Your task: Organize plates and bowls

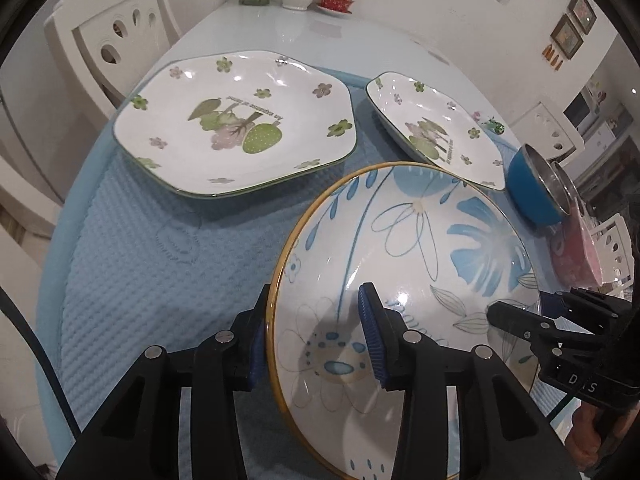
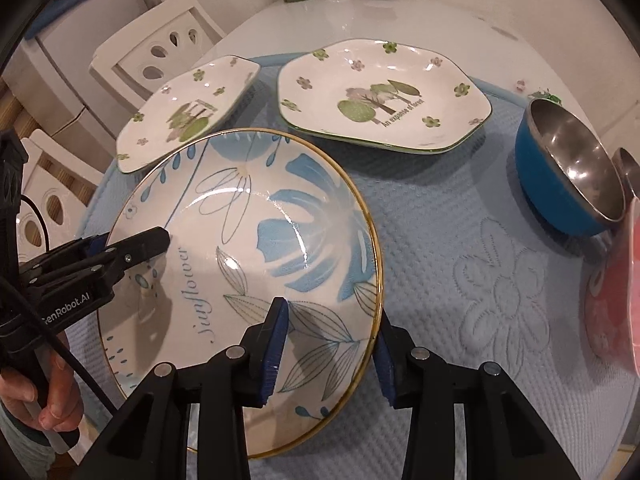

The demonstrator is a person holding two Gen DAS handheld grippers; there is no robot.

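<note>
Resting on the blue quilted mat [image 2: 460, 248] over the glossy table [image 2: 360, 20]: two green-floral plates at the far side, w/ blue steel bowl [image 2: 568, 176] at far right and pink bowl [image 2: 612, 292] nearer on the right edge. Sitting nearest, centre of mat: the sunflower plate [image 2: 248, 248] (gold rim, blue leaf print), rim overlapping the far-left floral plate [image 2: 184, 116] in the right wrist view; far-right floral plate [image 2: 384, 96] lying apart from it.

Pinching that plate from both sides: left gripper [image 1: 316, 344] clamping the left rim, one pad outside, one on the inner face; right gripper [image 2: 328, 348] doing likewise on the near-right rim. Both narrowed onto the rim, not spread.

Likely lifting it next for stacking. Doing this well: raising both ends together, keeping plate level (glazed rim = slippery), clearing the neighbouring plate's edge before moving across, lowering gently onto target, avoiding ceramic-on-ceramic knocks.
</note>
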